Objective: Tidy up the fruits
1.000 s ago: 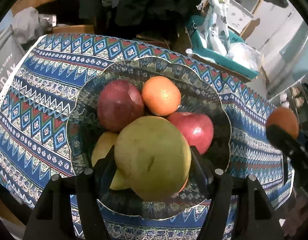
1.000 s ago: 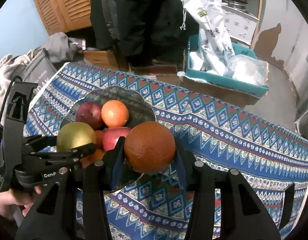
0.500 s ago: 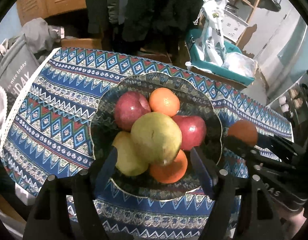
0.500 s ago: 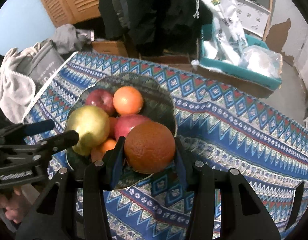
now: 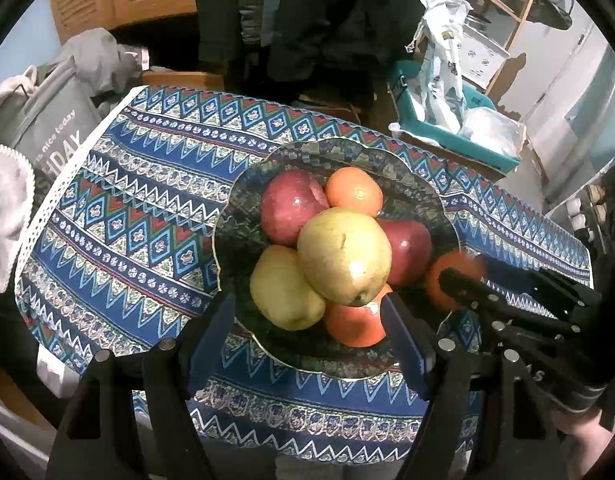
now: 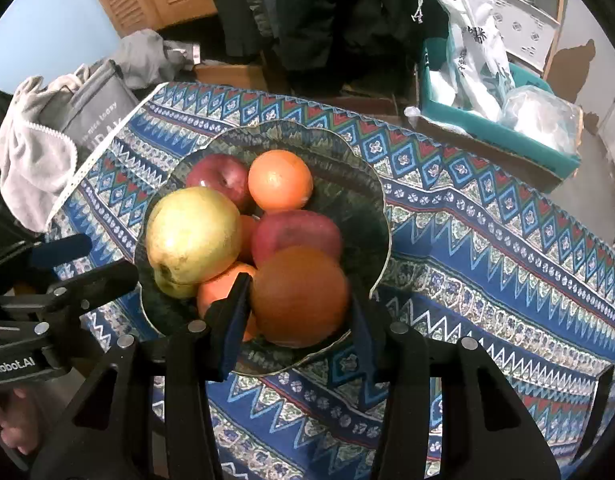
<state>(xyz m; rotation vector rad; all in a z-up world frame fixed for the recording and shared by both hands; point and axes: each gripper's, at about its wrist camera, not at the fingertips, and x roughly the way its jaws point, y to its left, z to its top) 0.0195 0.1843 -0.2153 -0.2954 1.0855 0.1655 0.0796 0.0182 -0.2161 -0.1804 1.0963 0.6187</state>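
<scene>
A dark patterned bowl (image 5: 243, 184) (image 6: 371, 200) on the blue tablecloth holds a pile of fruit: a large yellow-green apple (image 5: 343, 256) (image 6: 193, 234) on top, two red apples (image 5: 291, 208), a yellow pear (image 5: 283, 292) and two oranges (image 5: 355, 192). My left gripper (image 5: 311, 334) is open and empty, pulled back above the bowl's near rim. My right gripper (image 6: 297, 316) is shut on an orange (image 6: 299, 292) and holds it over the bowl's near right edge; that orange also shows in the left wrist view (image 5: 441, 276).
The tablecloth (image 6: 487, 264) covers a small table with edges at left and front. A grey bag (image 5: 47, 128) and towel (image 6: 31, 160) lie to the left. A teal box (image 6: 507, 128) with plastic bags stands behind right. Dark coats hang behind.
My left gripper let go of the yellow-green apple onto the pile and drew back. My right gripper moved left with the orange, over the bowl's edge.
</scene>
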